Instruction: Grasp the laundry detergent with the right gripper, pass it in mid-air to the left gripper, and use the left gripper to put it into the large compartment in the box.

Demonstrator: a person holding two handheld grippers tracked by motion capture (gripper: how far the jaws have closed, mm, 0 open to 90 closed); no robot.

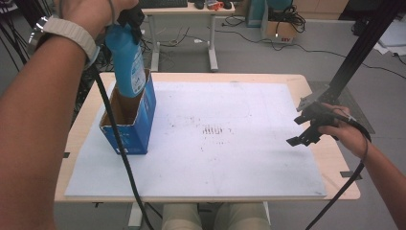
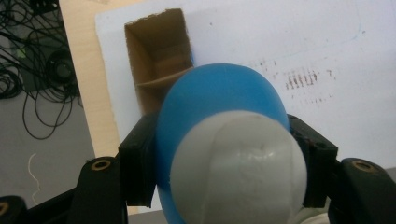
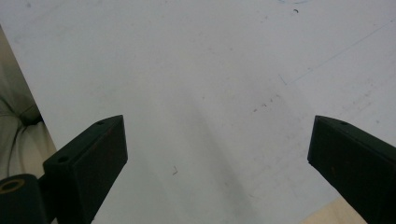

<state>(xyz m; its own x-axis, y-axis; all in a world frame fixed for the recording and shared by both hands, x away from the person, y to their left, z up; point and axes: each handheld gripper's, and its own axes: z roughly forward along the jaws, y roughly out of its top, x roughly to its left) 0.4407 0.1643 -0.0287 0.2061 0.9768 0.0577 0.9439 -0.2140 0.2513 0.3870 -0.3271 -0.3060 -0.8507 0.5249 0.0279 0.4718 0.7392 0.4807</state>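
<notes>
A blue bottle [image 1: 126, 57] with a white cap [image 2: 238, 168] hangs upright from my left gripper [image 1: 129, 19], which is shut on it near the top. The bottle's lower end dips into the open top of a blue cardboard box [image 1: 130, 120] at the left of the white board. In the left gripper view the bottle [image 2: 219, 102] sits squeezed between the two black jaws, with the brown inside of the box [image 2: 159, 60] beyond it. My right gripper [image 1: 306, 129] hovers open over the board's right edge, nothing between its jaws.
The white board [image 1: 215, 139] covers most of the wooden table [image 1: 335, 167]. Faint dark scuffs [image 1: 213, 130] mark the board's middle. A black cable [image 1: 119, 153] trails from the left gripper across the box front. Desks, cables and a carton stand on the floor behind.
</notes>
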